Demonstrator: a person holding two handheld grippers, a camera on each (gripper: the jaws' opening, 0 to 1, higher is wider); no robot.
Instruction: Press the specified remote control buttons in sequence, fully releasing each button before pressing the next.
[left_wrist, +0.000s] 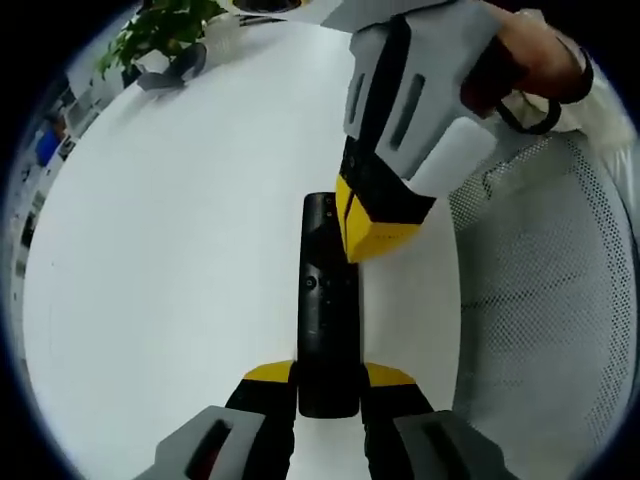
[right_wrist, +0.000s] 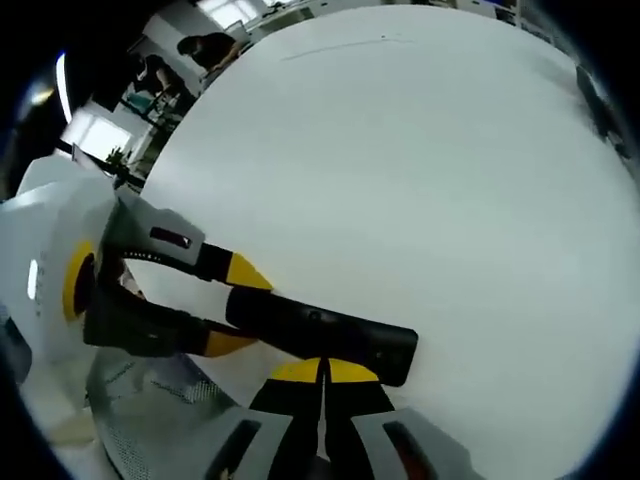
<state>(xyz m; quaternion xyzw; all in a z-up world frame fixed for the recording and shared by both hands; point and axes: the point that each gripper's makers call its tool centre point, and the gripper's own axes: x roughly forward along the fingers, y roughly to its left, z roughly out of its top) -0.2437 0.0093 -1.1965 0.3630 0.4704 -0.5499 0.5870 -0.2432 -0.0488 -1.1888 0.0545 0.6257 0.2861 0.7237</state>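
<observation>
A long black remote control (left_wrist: 325, 320) lies lengthwise above the white table (left_wrist: 170, 250). My left gripper (left_wrist: 328, 375) is shut on its near end, one yellow tip on each side. My right gripper (left_wrist: 365, 240) reaches down from the upper right, its yellow tips together and set against the remote's upper right part near the buttons. In the right gripper view the remote (right_wrist: 330, 335) runs left to right just beyond my right gripper (right_wrist: 322, 372), which is shut with nothing held. The left gripper (right_wrist: 238, 308) clamps the remote's left end there.
A potted plant (left_wrist: 160, 30) stands at the table's far left edge. A white mesh chair (left_wrist: 550, 300) sits to the right of the table, also seen as mesh (right_wrist: 150, 400) low left. A person's hand (left_wrist: 530, 60) holds the right gripper. People (right_wrist: 205, 45) stand far off.
</observation>
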